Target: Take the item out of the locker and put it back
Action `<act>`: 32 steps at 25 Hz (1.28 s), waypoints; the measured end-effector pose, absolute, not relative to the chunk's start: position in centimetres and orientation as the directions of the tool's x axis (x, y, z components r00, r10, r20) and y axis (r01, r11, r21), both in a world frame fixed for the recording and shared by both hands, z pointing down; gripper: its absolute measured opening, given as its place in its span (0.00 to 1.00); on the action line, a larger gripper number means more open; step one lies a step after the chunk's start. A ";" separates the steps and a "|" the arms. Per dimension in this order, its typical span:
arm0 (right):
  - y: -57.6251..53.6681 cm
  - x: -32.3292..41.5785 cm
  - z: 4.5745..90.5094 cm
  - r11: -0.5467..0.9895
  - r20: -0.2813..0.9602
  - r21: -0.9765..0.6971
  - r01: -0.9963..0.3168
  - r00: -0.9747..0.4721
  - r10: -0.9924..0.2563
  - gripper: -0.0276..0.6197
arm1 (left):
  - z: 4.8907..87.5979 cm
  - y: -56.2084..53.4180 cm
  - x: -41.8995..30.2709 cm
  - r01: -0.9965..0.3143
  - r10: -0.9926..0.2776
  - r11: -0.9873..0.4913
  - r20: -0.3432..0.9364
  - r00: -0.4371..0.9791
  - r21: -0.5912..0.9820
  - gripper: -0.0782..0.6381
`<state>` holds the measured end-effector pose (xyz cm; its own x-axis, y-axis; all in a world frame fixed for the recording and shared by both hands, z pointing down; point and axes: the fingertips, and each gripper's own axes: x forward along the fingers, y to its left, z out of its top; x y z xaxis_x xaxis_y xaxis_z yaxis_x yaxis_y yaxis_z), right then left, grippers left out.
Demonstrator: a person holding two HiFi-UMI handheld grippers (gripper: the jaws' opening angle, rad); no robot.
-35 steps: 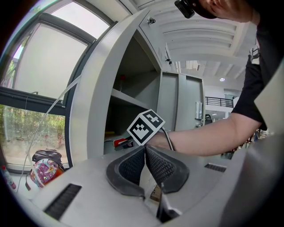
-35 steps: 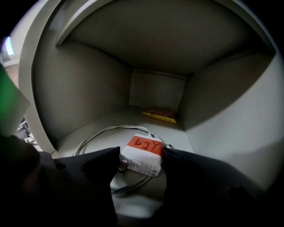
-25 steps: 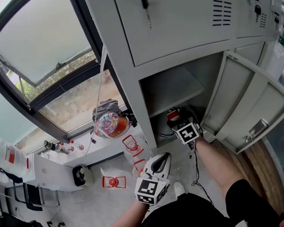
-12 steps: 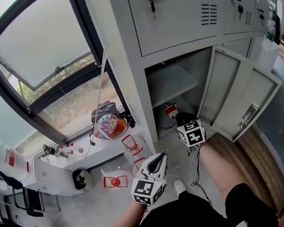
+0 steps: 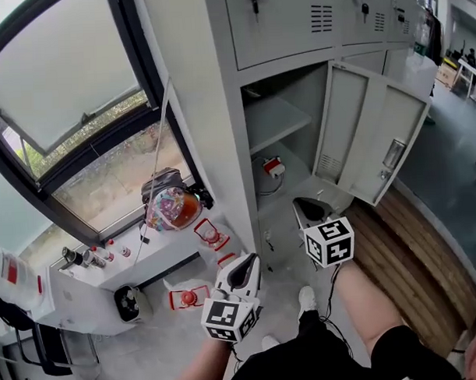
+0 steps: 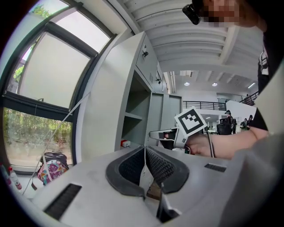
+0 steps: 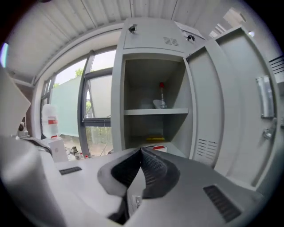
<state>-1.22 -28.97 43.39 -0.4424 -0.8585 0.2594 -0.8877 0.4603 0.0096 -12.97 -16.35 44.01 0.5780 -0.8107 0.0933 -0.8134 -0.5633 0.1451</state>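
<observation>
Currently, the small red-and-white box lies on the floor of the open locker compartment, directly below the shelf. A dark cable lies on the same floor beside it. The locker door stands swung wide to the right of the opening.

Right gripper: held outside the locker, in front of the lower opening, pointing toward it. Its fingers have just been closing and now meet, with nothing between them. The gripper is apart from the box.

Left gripper: held lower and to the left of the right gripper in the head view, outside the locker and beside its left front edge. Its fingers are pressed together, with nothing between them. It is also apart from the box.

Shelf contents, seen from the right gripper view: a clear object with a red top stands on the shelf; its type cannot be determined. A yellow strip shows at the rear of the lower compartment.

Surroundings: a multicoloured backpack rests by the window, left of the locker. The person's shoe is on the floor in front of the opening.
</observation>
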 end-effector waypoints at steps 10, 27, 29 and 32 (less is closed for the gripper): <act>-21.1 -1.2 43.7 0.469 0.268 -0.018 -0.883 -0.456 -0.849 0.12 | 45.2 -13.5 -12.2 -0.801 -0.799 -0.568 0.104 0.592 0.192 0.14; -13.9 5.5 46.7 0.565 0.307 -0.102 -0.819 -0.566 -0.765 0.12 | 46.9 -9.0 -3.0 -0.840 -0.827 -0.501 0.169 0.535 0.208 0.14; -13.3 6.3 46.7 0.583 0.303 -0.106 -0.806 -0.584 -0.753 0.12 | 47.0 -8.3 -1.9 -0.848 -0.835 -0.489 0.173 0.523 0.202 0.14; -12.4 7.4 46.8 0.605 0.297 -0.114 -0.788 -0.608 -0.736 0.12 | 47.1 -7.2 -0.5 -0.860 -0.845 -0.469 0.181 0.503 0.203 0.14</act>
